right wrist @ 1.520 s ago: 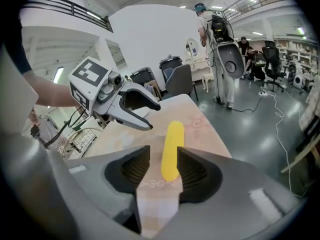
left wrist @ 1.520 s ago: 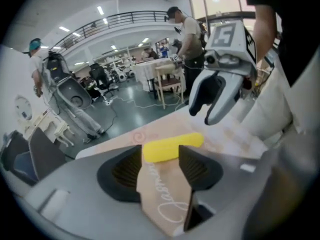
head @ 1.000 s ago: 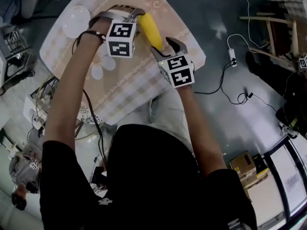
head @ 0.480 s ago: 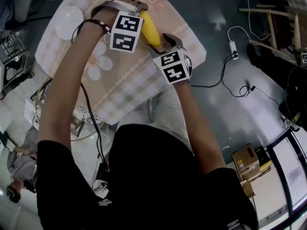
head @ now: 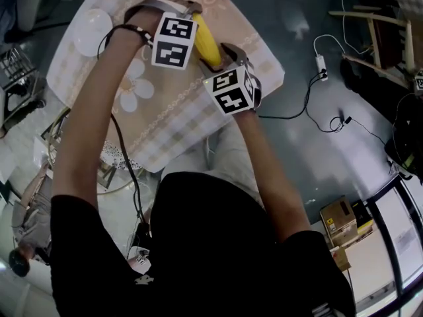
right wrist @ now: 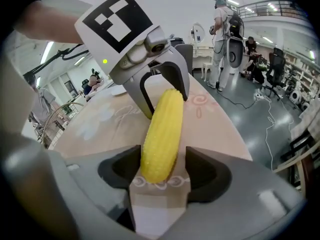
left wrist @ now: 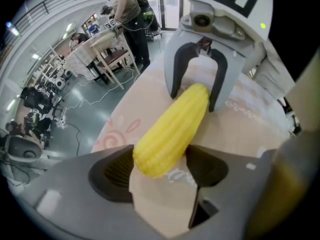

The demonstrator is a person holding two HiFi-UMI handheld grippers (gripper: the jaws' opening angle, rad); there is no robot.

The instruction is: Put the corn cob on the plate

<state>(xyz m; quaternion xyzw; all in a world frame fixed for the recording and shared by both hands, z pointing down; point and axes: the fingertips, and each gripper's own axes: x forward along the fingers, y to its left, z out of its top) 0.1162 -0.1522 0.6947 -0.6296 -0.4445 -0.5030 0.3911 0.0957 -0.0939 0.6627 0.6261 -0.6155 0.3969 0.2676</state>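
The yellow corn cob [head: 206, 39] hangs over the far part of the table, spanning both grippers. My left gripper [head: 188, 13] points steeply down and is shut on the far end of the cob [left wrist: 170, 134], with both pads touching it. My right gripper [head: 218, 61] straddles the near end [right wrist: 162, 139] with its jaws wide; a gap shows beside the cob at the right pad, so it is open. In the left gripper view, the right gripper [left wrist: 195, 91] stands at the cob's other end. The white plate [head: 92, 32] lies on the table's far left, apart from both.
The table [head: 165, 131] has a beige checked cloth with a white flower pattern [head: 129, 91]. Its edges drop to a grey floor with cables and a power strip [head: 322, 65]. Chairs and standing people [right wrist: 222, 29] are farther off.
My left gripper has sunk a little and rolled, staying on the corn's far end. The right gripper has shifted slightly left, and the corn still spans the two.
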